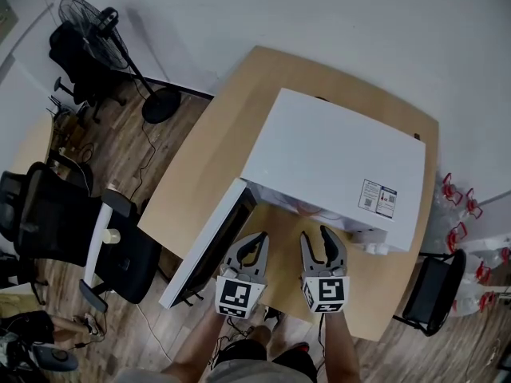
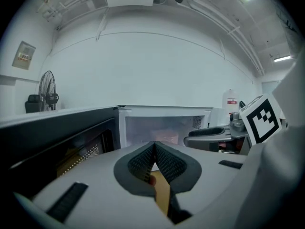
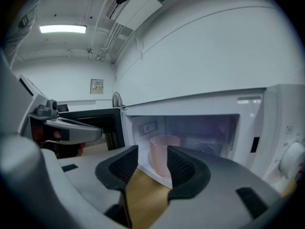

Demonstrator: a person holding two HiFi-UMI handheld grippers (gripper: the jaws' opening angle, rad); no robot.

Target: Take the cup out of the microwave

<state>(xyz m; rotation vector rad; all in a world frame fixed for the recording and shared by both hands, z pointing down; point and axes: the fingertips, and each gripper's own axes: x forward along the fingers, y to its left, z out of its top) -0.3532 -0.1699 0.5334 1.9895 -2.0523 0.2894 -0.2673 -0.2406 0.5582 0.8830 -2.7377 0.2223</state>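
Observation:
A white microwave (image 1: pixel 335 158) stands on a wooden table (image 1: pixel 207 158), its dark-glass door (image 1: pixel 209 246) swung wide open to the left. A pale pink cup (image 3: pixel 162 151) stands upright inside the cavity, near the front; the left gripper view shows the cup (image 2: pixel 164 136) faintly. My right gripper (image 3: pixel 152 152) is open in front of the cavity, level with the cup, which lies beyond its pads. My left gripper (image 2: pixel 155 149) is shut on nothing, just inside the open door. In the head view the left gripper (image 1: pixel 257 239) and right gripper (image 1: pixel 314 234) sit side by side before the opening.
The microwave's control knobs (image 3: pixel 290 159) are on its right face. The open door blocks the left side of the table's front. Black office chairs (image 1: pixel 48 214) and a standing fan (image 1: pixel 96 22) are on the floor at left; another chair (image 1: pixel 431 290) and water bottles (image 1: pixel 463 214) at right.

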